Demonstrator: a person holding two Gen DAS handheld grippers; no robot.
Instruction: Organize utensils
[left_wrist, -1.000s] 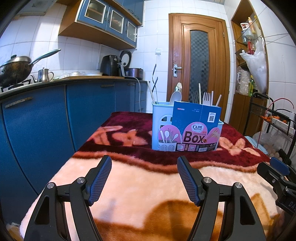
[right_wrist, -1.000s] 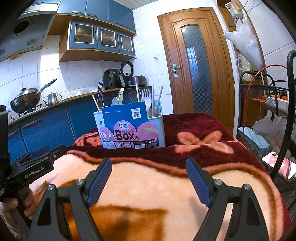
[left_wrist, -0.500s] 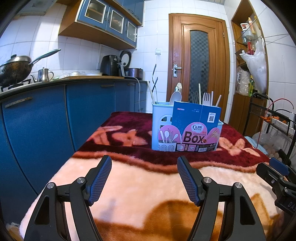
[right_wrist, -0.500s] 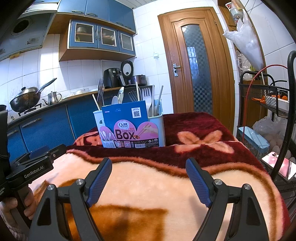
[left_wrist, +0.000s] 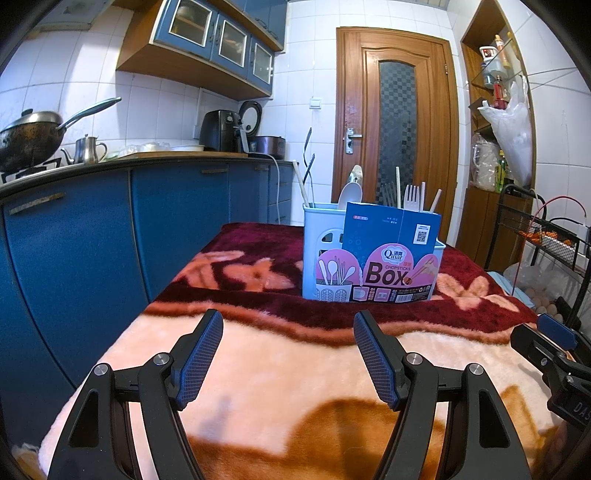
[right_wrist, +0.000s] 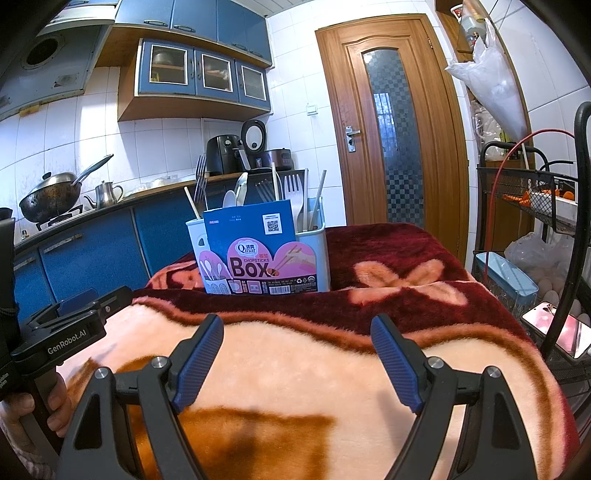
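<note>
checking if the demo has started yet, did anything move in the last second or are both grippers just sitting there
Nothing visibly changed. The left gripper and right gripper stay open and empty over the blanket, and the utensil holder with its blue Box label stands where it was, utensils still upright inside.

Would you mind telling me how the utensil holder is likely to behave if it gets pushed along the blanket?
The holder is thin slotted plastic, so probably light. Tall utensils stick out above its rim, so it may be top-heavy. The plush blanket would likely drag its base, so a high push could tip it.
</note>
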